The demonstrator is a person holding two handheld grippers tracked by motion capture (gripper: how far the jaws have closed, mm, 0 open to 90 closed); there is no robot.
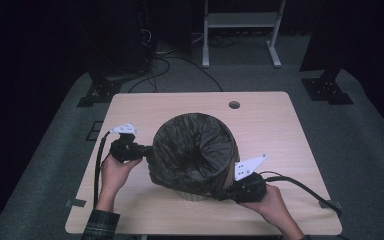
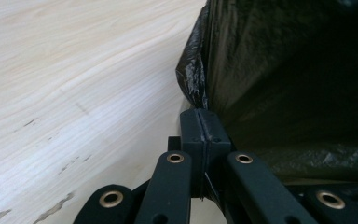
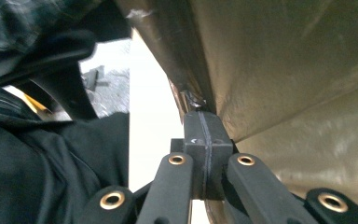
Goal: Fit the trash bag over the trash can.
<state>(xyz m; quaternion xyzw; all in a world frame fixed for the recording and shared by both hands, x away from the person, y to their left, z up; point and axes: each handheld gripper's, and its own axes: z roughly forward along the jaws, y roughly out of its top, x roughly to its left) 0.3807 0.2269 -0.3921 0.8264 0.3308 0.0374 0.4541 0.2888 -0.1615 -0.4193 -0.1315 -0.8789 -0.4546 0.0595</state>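
— What do we have nearest the near edge of the surface (image 1: 290,125)?

— Our right tool (image 1: 223,194), clenched on the black bag (image 1: 195,150) low on the bin's near right side. In the right gripper view the jaws press flat together with a scrap of plastic caught at their tips, right against the tan bin (image 3: 307,93).

— And a little farther in?

— Our left tool (image 1: 147,150), on the bin's left side, clenched on the bag's edge too. The left gripper view shows its jaws shut tight with the bag (image 2: 284,70) bunched above them and bare wood to the left.

— Where does the bin stand?

— About the middle of the surface, upright, the bag lining it and folded down over its rim. Beyond it, near the far edge, we see a small round hole (image 1: 234,105).
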